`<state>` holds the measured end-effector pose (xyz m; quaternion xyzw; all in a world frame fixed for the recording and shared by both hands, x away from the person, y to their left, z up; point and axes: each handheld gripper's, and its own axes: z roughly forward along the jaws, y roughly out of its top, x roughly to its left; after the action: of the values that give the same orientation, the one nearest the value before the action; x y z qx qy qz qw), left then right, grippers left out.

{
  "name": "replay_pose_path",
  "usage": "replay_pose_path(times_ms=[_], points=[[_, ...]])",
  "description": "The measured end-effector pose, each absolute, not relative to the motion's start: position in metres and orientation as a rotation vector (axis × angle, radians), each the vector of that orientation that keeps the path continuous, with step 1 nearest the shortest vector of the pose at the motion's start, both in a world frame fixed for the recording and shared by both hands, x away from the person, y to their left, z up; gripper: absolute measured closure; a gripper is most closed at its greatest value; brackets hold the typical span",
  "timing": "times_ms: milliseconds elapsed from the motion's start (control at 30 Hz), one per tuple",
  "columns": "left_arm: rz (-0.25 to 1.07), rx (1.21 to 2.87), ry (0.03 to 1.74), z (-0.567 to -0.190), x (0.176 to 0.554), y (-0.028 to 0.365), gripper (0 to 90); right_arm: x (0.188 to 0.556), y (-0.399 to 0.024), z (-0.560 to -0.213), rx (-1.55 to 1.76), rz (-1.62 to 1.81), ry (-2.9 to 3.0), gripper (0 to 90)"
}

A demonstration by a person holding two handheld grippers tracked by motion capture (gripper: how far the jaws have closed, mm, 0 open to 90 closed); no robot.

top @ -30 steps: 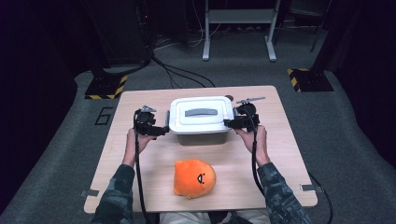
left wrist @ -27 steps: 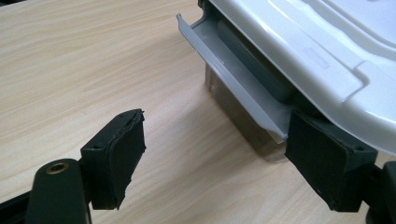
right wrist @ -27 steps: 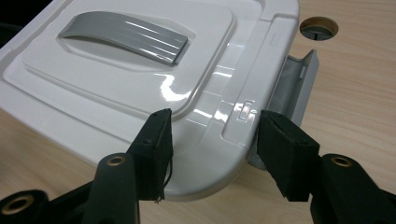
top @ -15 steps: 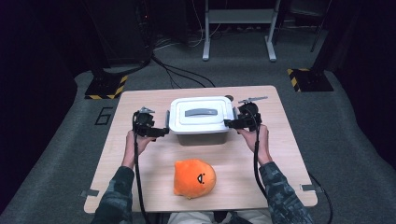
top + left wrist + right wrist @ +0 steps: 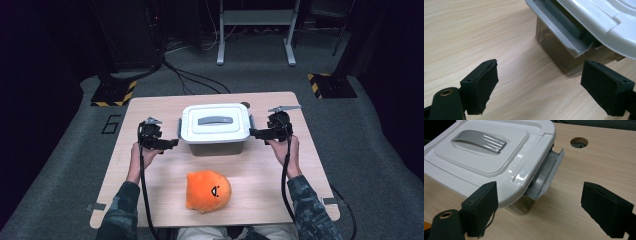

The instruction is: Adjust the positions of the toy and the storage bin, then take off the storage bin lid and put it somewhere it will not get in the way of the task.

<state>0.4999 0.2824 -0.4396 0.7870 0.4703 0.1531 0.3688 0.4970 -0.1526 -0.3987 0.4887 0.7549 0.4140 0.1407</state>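
While the box sits between our two grippers, its side latches flipped out, both sets of fingers gape wide and empty. We judge lid removal is next: grip under each rim and lift evenly.

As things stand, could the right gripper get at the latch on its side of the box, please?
Probably yes. The right gripper is open and sits right beside the box, and the grey latch hangs flipped out in front of its fingers with only bare table around it.
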Motion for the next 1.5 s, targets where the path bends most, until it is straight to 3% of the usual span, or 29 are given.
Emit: replay_pose_path(times_ms=[433,933,1500], points=[[0.415,2.020,1.208,-0.431,0.497,0.287,13.2,0.496,-0.162,-0.396,1.405,1.206,2.162,13.6],[0.485,2.007,1.138,-0.394,0.497,0.282,13.3,0.501,-0.165,-0.396,1.429,1.202,2.151,15.0],[0.482,2.081,0.976,-0.369,0.515,0.232,13.1,0.517,-0.162,-0.403,1.464,1.139,2.161,17.9]])
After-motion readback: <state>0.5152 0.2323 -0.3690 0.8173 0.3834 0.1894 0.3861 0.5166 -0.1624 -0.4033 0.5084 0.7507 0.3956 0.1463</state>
